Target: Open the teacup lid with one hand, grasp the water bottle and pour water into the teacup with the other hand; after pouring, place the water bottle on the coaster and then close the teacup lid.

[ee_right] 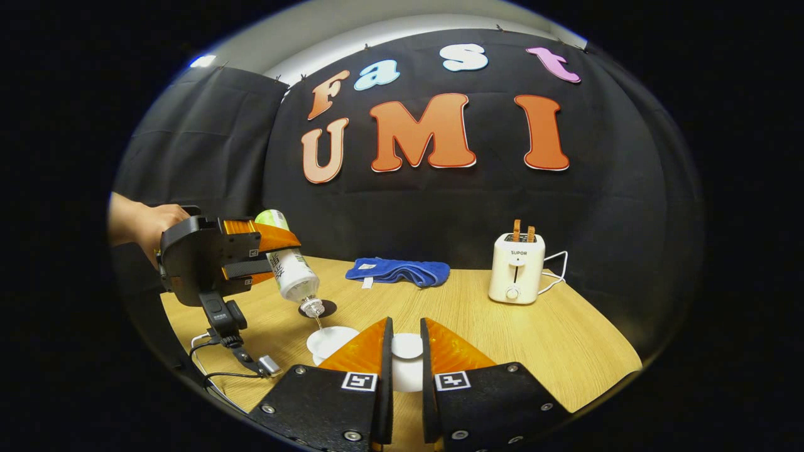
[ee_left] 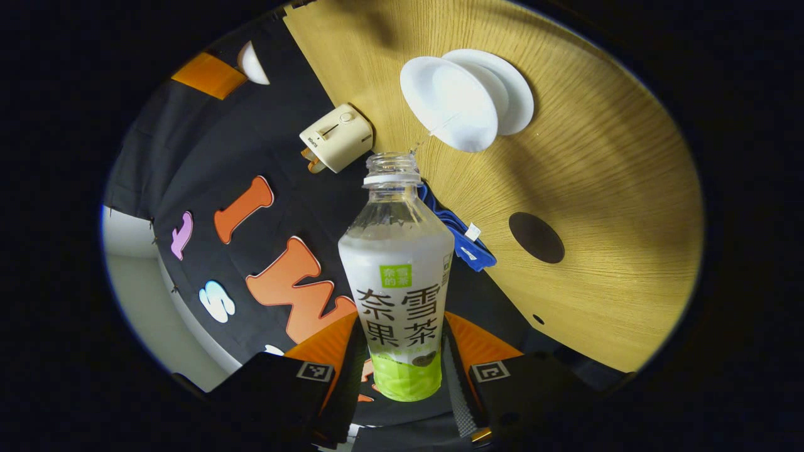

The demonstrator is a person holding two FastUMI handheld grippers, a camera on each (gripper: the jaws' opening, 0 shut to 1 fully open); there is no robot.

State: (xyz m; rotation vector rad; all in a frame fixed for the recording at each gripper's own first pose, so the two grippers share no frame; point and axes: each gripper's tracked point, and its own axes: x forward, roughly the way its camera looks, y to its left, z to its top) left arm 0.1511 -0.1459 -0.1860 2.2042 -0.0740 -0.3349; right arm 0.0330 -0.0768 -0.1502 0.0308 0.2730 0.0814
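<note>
1. Wood-grain table (ee_right: pixel 502 326) fills the booth floor in the right gripper view, backed by black cloth; on it sit a blue towel (ee_right: pixel 399 271), a toaster (ee_right: pixel 516 269) with two slices standing in it, and a dark round coaster (ee_right: pixel 326 308).
2. Pouring is the step in hand. The left gripper (ee_left: pixel 402 376) has its jaws clenched on the lower body of the water bottle (ee_left: pixel 397 276), one finger on each side of the label.
3. In the right gripper view that gripper, with a hand (ee_right: pixel 141 226) behind it, tips the bottle neck-down over the teacup (ee_right: pixel 330 342), and a thin stream runs from the mouth into the cup.
4. The left gripper view shows the same stream reaching the open white cup, which stands on its saucer (ee_left: pixel 502 88).
5. The right gripper (ee_right: pixel 405 355) holds the teacup lid (ee_right: pixel 407 346) between its fingers, just beside the cup and off it. The jaws stand narrow around the lid; I judge them closed on it.
6. Lid off and bottle grasped look done; how full the cup is, I cannot tell.
7. Next, by my reckoning:
   - bring the bottle upright to stop the flow;
   - carry it across to the coaster, which lies near the cup, and set it down squarely before letting go;
   - then lower the lid centred on the cup's rim.
</note>
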